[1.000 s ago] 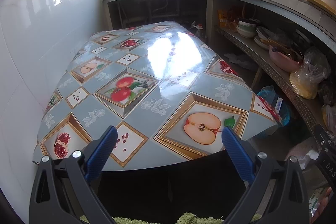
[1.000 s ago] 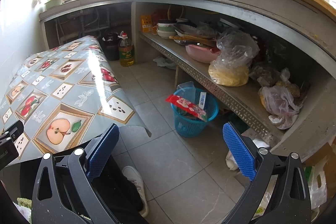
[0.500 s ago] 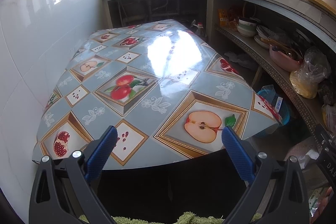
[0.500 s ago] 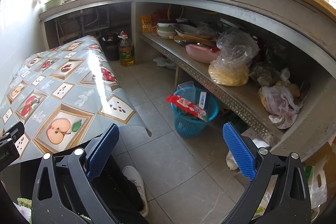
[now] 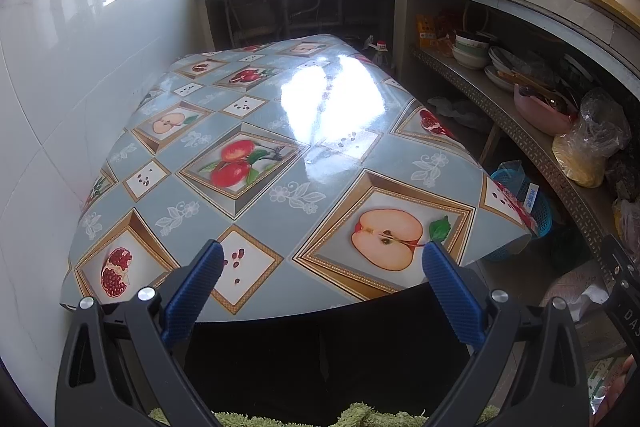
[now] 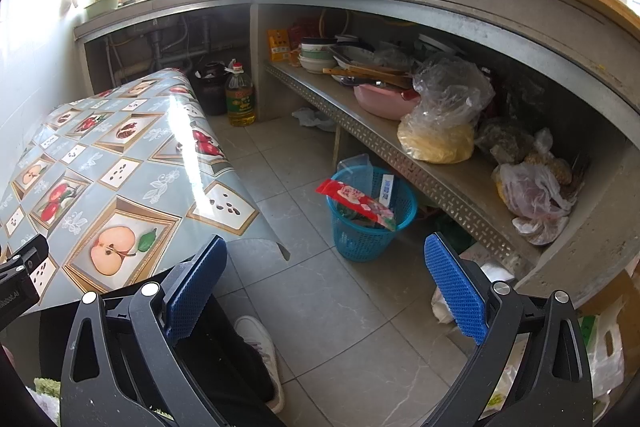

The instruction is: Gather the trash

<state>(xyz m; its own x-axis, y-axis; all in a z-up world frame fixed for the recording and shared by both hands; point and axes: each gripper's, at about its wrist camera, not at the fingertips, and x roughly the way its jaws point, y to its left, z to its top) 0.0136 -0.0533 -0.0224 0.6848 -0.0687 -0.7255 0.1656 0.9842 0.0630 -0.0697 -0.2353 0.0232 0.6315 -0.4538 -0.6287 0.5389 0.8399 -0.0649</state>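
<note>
Both the left gripper and right gripper are spread and empty, a blue basket holding a red wrapper beside the table's corner.

Almost nothing has changed in this second. In your left wrist view the desk has slid a little upward and away, so your left claw has tipped or drawn back very slightly. Your right wrist view shows no change.
</note>
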